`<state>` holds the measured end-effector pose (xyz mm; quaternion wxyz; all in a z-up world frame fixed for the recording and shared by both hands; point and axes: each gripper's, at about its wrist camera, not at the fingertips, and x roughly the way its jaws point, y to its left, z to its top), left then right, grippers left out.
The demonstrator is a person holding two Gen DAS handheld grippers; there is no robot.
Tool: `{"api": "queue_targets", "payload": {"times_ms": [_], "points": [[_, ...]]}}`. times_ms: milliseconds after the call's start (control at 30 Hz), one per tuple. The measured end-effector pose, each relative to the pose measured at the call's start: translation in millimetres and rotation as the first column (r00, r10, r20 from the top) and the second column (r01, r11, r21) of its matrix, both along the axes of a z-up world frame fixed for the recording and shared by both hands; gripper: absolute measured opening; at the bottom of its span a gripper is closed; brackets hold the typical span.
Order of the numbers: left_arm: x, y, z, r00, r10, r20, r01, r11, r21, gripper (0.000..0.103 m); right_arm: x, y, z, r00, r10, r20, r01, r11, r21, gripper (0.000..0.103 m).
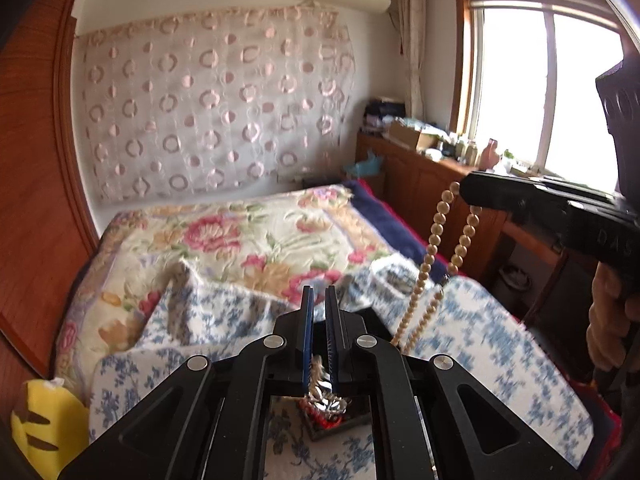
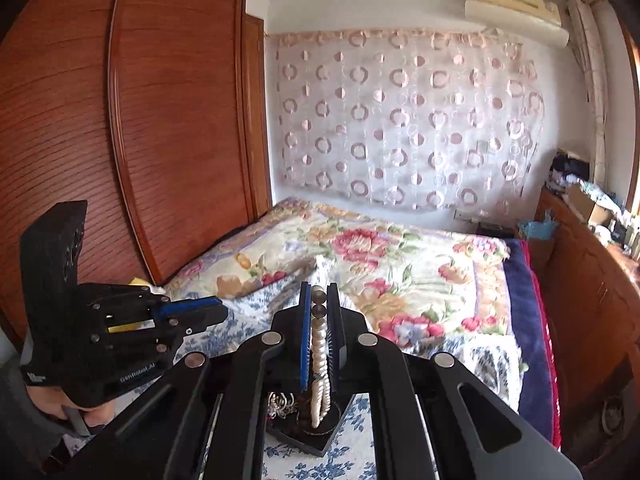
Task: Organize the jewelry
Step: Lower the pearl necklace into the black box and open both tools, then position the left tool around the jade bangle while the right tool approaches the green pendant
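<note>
In the left wrist view my left gripper (image 1: 320,294) is shut. A thin silver chain (image 1: 319,372) runs from the narrow gap between its blue pads down to a silver tangle over a dark jewelry box (image 1: 340,424) with a red lining. My right gripper (image 1: 466,192) comes in from the right, shut on a cream bead necklace (image 1: 436,232) that hangs in a loop toward the box. In the right wrist view the right gripper (image 2: 319,294) clamps the bead necklace (image 2: 319,344), which drops to the black box (image 2: 320,440). The left gripper (image 2: 222,312) is at the left.
The box rests on a blue-and-white cloth (image 1: 480,332) over a bed with a floral quilt (image 2: 400,264). A red-brown wardrobe (image 2: 160,120) stands at the left, a cluttered wooden cabinet (image 1: 420,172) at the right. A yellow object (image 1: 48,420) lies near the bed's left edge.
</note>
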<state>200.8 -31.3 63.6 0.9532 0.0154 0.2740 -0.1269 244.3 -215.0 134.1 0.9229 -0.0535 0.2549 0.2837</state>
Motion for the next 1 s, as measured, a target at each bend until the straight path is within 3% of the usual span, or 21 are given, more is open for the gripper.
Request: {"api": "queue_targets", "payload": {"times_ms": [267, 700, 833, 933, 1000], "points": [[-13.5, 15.7, -39.4, 0.998, 0.011, -0.060, -0.011, 1.000, 0.000, 0.005, 13.6, 17.6, -57.6, 0.994, 0.004, -0.111, -0.010, 0.999, -0.054, 0.009], [-42.1, 30.1, -80.1, 0.991, -0.004, -0.135, 0.003, 1.000, -0.003, 0.006, -8.6, 13.6, -85.9, 0.992, 0.008, -0.126, -0.018, 0.997, -0.074, 0.010], [-54.8, 27.1, -90.7, 0.989, -0.015, -0.148, 0.015, 1.000, -0.004, 0.021, -32.2, 2.5, -108.0, 0.990, 0.006, -0.138, -0.018, 0.996, -0.089, 0.011], [-65.5, 21.8, -101.9, 0.985, -0.027, -0.169, 0.027, 1.000, 0.002, 0.023, -49.9, -4.4, -135.0, 0.985, 0.012, -0.171, -0.029, 0.994, -0.102, 0.011], [-71.4, 18.2, -108.1, 0.984, -0.035, -0.176, 0.037, 0.999, 0.006, 0.032, -60.7, -9.4, -154.0, 0.982, 0.007, -0.187, -0.030, 0.992, -0.121, 0.012]]}}
